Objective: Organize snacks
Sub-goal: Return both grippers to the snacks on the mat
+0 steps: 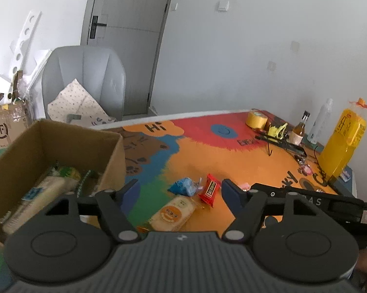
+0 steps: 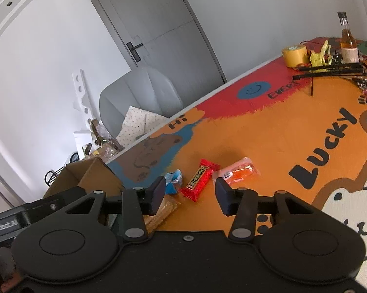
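On the colourful mat lie a red snack bar [image 1: 210, 190] [image 2: 199, 179], a blue packet [image 1: 184, 186] [image 2: 173, 180], a pale round-label biscuit pack [image 1: 173, 213] and a pink-orange packet [image 2: 239, 172]. A cardboard box [image 1: 20, 146] [image 2: 85, 178] at the left holds several wrapped snacks [image 1: 44, 193]. My left gripper [image 1: 179, 193] is open and empty, above the biscuit pack and the red bar. My right gripper [image 2: 190, 190] is open and empty, just short of the red bar. The right gripper's body [image 1: 310, 201] shows in the left wrist view.
At the table's far right stand a yellow tape roll [image 1: 256, 119] [image 2: 294, 53], a small bottle [image 1: 300, 128] [image 2: 348, 39], a white bottle [image 1: 321, 122], a yellow bag [image 1: 343, 141] and a black folded rack [image 1: 281, 142] [image 2: 329, 69]. A grey chair [image 1: 85, 78] stands behind the table.
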Action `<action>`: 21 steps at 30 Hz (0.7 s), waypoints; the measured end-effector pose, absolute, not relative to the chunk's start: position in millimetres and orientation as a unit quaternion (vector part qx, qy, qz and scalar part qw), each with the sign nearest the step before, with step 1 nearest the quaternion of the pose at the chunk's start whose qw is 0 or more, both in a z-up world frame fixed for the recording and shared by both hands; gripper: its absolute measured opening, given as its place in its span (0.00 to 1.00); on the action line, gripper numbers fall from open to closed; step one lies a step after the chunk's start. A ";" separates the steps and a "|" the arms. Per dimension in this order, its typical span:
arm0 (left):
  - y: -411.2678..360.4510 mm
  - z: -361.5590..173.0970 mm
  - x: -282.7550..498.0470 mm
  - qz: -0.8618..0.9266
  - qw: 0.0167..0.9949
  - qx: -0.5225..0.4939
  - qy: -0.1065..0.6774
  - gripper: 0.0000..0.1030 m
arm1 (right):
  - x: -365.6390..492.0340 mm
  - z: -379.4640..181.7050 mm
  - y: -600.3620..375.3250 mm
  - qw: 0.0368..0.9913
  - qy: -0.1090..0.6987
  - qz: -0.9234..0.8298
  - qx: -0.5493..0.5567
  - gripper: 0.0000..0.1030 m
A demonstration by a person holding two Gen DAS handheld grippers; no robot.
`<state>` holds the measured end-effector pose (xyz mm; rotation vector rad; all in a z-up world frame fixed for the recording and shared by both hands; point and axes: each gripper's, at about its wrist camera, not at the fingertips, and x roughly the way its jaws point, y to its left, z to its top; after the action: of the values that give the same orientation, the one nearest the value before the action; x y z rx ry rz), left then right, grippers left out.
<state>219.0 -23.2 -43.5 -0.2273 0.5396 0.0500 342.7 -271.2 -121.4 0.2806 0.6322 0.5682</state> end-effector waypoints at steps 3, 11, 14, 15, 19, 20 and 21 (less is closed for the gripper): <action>-25.3 -51.1 227.8 0.027 0.954 -0.114 0.277 0.65 | 345.8 -125.8 -272.9 0.901 0.310 0.271 0.136 0.46; -31.5 -69.9 249.7 0.027 0.946 -0.111 0.302 0.63 | 356.0 -137.6 -270.2 0.899 0.323 0.265 0.128 0.44; -32.7 -77.5 257.3 0.027 0.944 -0.111 0.311 0.63 | 359.4 -142.2 -267.6 0.899 0.327 0.264 0.123 0.44; -32.7 -80.5 260.1 0.028 0.942 -0.111 0.315 0.63 | 360.5 -143.3 -267.0 0.899 0.328 0.264 0.121 0.44; -32.3 -91.2 268.9 0.032 0.938 -0.110 0.327 0.63 | 364.9 -149.2 -265.5 0.898 0.335 0.259 0.117 0.44; -32.6 -94.0 271.5 0.035 0.937 -0.108 0.331 0.63 | 366.0 -150.8 -265.3 0.898 0.337 0.258 0.117 0.44; -33.0 -96.7 274.3 0.036 0.936 -0.106 0.335 0.63 | 367.2 -152.3 -265.0 0.897 0.339 0.258 0.116 0.44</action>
<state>274.3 -33.0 -96.7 -0.2167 0.6840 0.0745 367.2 -265.0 -152.3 0.2413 0.7027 0.5349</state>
